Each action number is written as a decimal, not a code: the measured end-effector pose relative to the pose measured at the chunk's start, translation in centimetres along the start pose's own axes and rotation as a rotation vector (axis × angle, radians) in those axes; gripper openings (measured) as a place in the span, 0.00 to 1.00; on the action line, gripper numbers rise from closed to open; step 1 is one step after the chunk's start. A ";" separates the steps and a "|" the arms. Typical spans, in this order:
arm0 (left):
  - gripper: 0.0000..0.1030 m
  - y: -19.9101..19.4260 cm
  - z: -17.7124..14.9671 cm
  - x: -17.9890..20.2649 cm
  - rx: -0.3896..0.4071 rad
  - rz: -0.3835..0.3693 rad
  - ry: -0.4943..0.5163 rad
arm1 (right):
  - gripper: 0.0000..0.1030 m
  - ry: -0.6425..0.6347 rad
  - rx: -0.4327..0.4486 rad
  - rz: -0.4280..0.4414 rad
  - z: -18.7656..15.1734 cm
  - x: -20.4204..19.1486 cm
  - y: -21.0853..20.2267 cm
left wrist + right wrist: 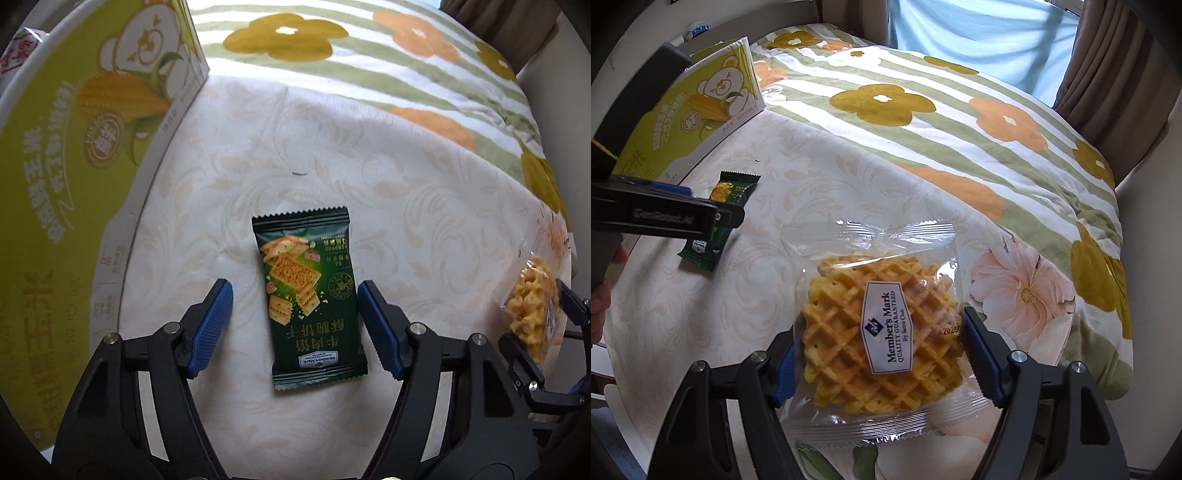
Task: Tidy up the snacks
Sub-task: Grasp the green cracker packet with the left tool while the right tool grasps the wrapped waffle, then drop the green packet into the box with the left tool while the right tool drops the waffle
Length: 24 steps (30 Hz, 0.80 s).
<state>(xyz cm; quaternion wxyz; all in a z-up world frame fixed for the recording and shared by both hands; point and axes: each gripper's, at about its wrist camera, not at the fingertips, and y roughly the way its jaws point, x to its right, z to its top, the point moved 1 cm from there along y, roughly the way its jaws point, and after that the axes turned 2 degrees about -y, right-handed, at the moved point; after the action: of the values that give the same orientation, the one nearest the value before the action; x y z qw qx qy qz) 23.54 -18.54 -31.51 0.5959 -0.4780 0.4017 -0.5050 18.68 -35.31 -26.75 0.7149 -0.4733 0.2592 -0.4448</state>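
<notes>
Left gripper (295, 325): spread wide and empty, its blue pads (212, 325) either side of the cracker pack (308, 295) with a gap on each flank, the left gap wider; judged to be lined up for a pinch across the pack's narrow width.
Cracker pack: flat on the cream cloth (406, 206), long axis running along the fingers, near end back between the pads, far end just past the tips.
Right gripper (879, 354): pads pressed against both side edges of the waffle pack (879, 332), so it grips the pack; whether the pack is lifted off the cloth cannot be told.
Waffle pack: clear wrapper, label facing up, the waffle itself between the fingers, sealed ends sticking out ahead and behind.
Left of the left fingers: a green corn box (66, 177), standing on its edge; probably where the snacks go, though its opening is not visible.
Ahead of both: a flowered quilt (960, 122) beyond the cloth.
Judgement: one snack is in hand, the other about to be taken; closing off-centre could skid the slick pack sideways.
</notes>
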 end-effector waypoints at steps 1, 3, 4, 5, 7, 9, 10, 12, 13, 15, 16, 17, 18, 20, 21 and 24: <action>0.61 0.1 0.1 0.2 -0.009 0.003 0.012 | 0.70 0.001 0.000 0.002 0.0 0.0 0.0; 0.45 0.0 0.2 0.6 -0.019 -0.017 0.028 | 0.70 0.001 0.000 0.004 0.0 0.0 0.1; 0.42 -0.1 0.2 1.0 -0.022 -0.018 0.042 | 0.70 0.002 0.001 0.006 -0.1 0.0 0.1; 0.41 -0.2 0.2 1.3 -0.023 -0.008 0.056 | 0.70 0.001 0.001 0.008 0.0 -0.1 0.1; 0.41 -0.2 0.2 1.4 -0.020 -0.002 0.067 | 0.70 -0.001 0.001 0.009 0.0 -0.1 0.1; 0.40 -0.3 0.2 1.2 -0.019 -0.019 0.059 | 0.70 -0.001 0.004 0.011 0.0 -0.1 -0.1; 0.40 -0.3 0.2 1.1 -0.022 -0.021 0.056 | 0.70 -0.001 0.005 0.011 0.0 -0.1 -0.1; 0.40 -0.7 0.1 0.9 -0.017 -0.027 0.051 | 0.70 0.001 0.008 0.011 -0.1 -0.1 -0.2; 0.40 -1.0 0.1 0.9 -0.011 -0.032 0.049 | 0.70 0.001 0.007 0.011 -0.1 -0.1 -0.2; 0.40 -2.2 0.1 0.9 0.010 -0.042 0.054 | 0.70 0.002 0.001 0.009 0.0 -0.2 -0.4; 0.40 -2.8 0.1 0.7 0.020 -0.047 0.055 | 0.70 0.003 0.001 0.010 0.1 -0.3 -0.5; 0.40 -3.8 0.1 0.6 0.037 -0.056 0.056 | 0.70 0.006 0.004 0.013 0.1 -0.2 -0.8; 0.40 -4.7 0.1 0.4 0.052 -0.064 0.056 | 0.70 0.010 0.009 0.016 0.3 -0.3 -1.1; 0.40 -6.7 0.2 0.1 0.086 -0.087 0.054 | 0.70 0.017 0.015 0.016 0.7 -0.4 -1.8; 0.40 -7.5 0.3 0.0 0.100 -0.096 0.053 | 0.70 0.020 0.019 0.013 1.0 -0.4 -2.2; 0.40 -10.9 0.5 -0.9 0.155 -0.131 0.046 | 0.70 0.030 0.038 0.010 2.0 -0.7 -3.9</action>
<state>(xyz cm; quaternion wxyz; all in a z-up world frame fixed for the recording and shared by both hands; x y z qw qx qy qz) 21.49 -17.89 -20.72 0.5874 -0.4442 0.3428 -0.5832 18.42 -34.36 -22.44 0.7218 -0.4519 0.2637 -0.4531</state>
